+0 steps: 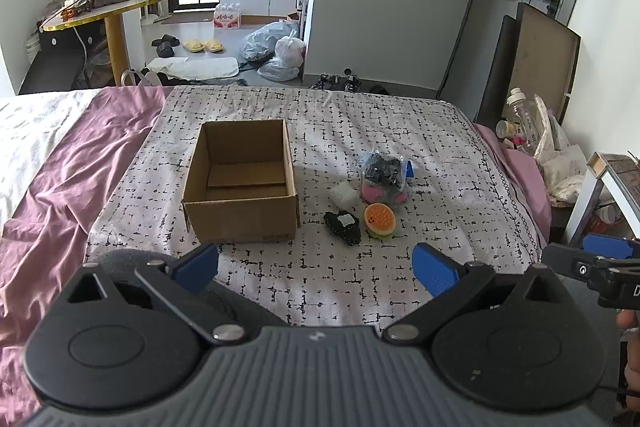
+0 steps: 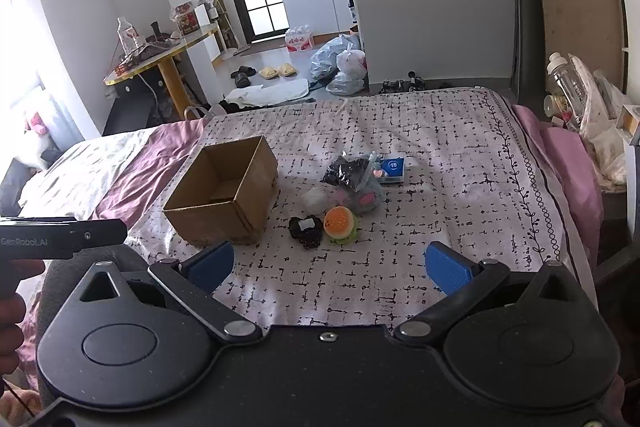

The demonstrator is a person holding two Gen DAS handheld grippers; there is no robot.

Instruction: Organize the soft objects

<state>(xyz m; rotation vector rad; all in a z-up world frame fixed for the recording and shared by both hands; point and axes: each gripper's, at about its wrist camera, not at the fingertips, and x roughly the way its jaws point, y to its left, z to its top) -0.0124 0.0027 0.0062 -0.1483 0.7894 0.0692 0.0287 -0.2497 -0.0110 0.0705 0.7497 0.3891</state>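
An open cardboard box [image 1: 240, 183] [image 2: 224, 195] stands empty on the patterned bed cover. To its right lie a burger-shaped soft toy [image 1: 379, 221] [image 2: 339, 223], a small black pouch with a white label [image 1: 343, 227] [image 2: 306, 230], a white crumpled piece [image 1: 343, 195] [image 2: 315, 199] and a clear bag with dark and pink contents [image 1: 382, 177] [image 2: 356, 183]. A blue-and-white packet [image 2: 392, 169] lies behind them. My left gripper [image 1: 316, 271] hovers open near the bed's front, nothing between its blue pads. My right gripper [image 2: 330, 267] is also open and empty, short of the toys.
A purple sheet [image 1: 60, 167] covers the bed's left side. Bottles and bags crowd a stand [image 2: 580, 107] at the right of the bed. A round table [image 1: 112, 7], slippers and plastic bags [image 1: 276, 47] sit on the floor beyond the bed's far edge.
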